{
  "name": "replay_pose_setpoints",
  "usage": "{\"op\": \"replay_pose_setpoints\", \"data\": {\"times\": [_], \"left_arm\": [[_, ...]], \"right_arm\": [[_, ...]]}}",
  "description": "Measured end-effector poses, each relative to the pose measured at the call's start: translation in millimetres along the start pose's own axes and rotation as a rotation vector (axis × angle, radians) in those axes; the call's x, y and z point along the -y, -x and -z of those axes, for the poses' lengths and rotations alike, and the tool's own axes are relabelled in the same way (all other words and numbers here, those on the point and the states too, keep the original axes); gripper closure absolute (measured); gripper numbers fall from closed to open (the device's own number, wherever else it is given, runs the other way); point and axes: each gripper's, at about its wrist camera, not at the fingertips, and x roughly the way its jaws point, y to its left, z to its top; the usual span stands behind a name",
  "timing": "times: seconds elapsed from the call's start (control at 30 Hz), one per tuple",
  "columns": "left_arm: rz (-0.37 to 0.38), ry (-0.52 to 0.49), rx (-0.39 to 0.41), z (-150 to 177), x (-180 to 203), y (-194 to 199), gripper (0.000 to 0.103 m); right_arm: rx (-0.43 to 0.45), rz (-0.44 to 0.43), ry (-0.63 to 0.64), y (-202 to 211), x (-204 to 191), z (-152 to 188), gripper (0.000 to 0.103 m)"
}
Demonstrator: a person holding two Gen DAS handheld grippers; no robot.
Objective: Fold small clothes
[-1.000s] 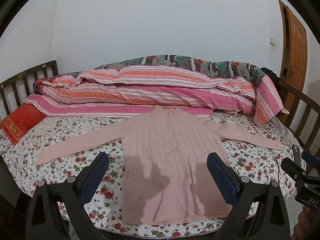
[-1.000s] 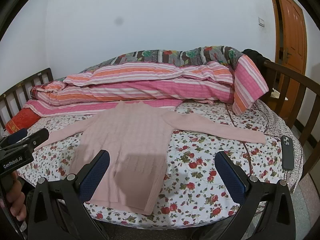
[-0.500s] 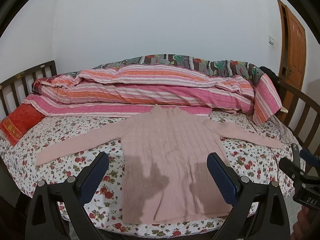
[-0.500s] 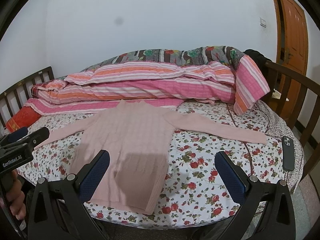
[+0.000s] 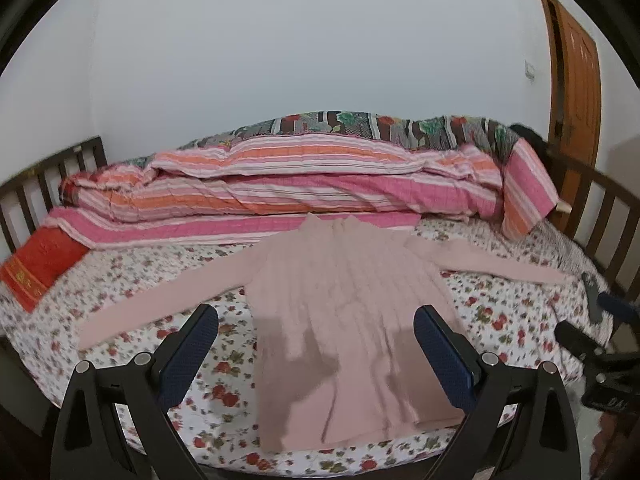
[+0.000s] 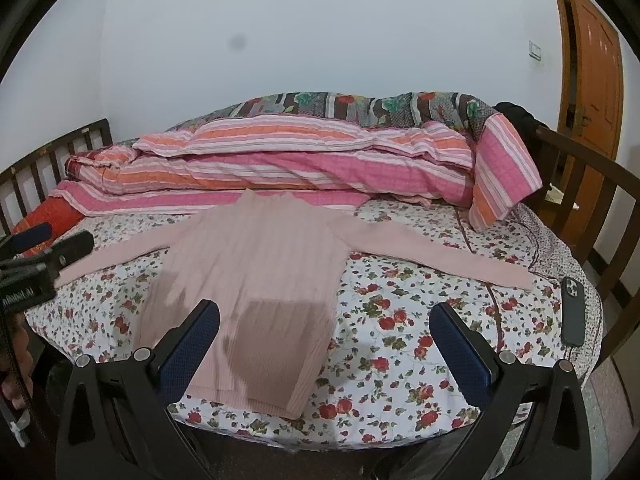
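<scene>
Bed [image 6: 400,360] in floral sheet, quilts [image 6: 300,160] heaped along its far side. Sweater [image 5: 344,312] spread flat near the bed's front edge, sleeves out, unfolded. Phone [image 6: 573,312] by the bed's right edge. Left gripper [image 5: 316,348] and right gripper [image 6: 326,344] both gaped wide, empty, above the bed's front. Risk, as judged: pinching sheet along with knit, dragging the sweater askew.

A pale pink ribbed sweater [image 5: 344,312] lies flat and unfolded on the bed [image 5: 120,280], sleeves spread wide, hem at the near edge.
</scene>
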Motion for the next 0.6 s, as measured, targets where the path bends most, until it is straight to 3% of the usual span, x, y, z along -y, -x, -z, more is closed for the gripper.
{"op": "replay_pose_setpoints", "data": {"times": [0.07,0.17,0.33,0.5,0.6], "left_arm": [[0.03,0.013,-0.006,5,-7,-8,0.004],[0.018,0.049,-0.018,12,-23,-29,0.004],[0.029,0.174,-0.088,34,-72,-80,0.004],[-0.04,0.323,-0.162,68,-137,-127,0.011],[-0.116,0.441,-0.171,90,-186,-143,0.015]], "right_arm": [[-0.002,-0.007,0.007,-6,-3,1,0.0],[-0.004,-0.019,0.022,-19,-8,2,0.0],[0.015,-0.07,0.046,-49,-12,0,0.0],[0.045,-0.056,0.04,-90,-8,1,0.0],[-0.016,-0.084,-0.004,-129,-1,0,0.001]]}}
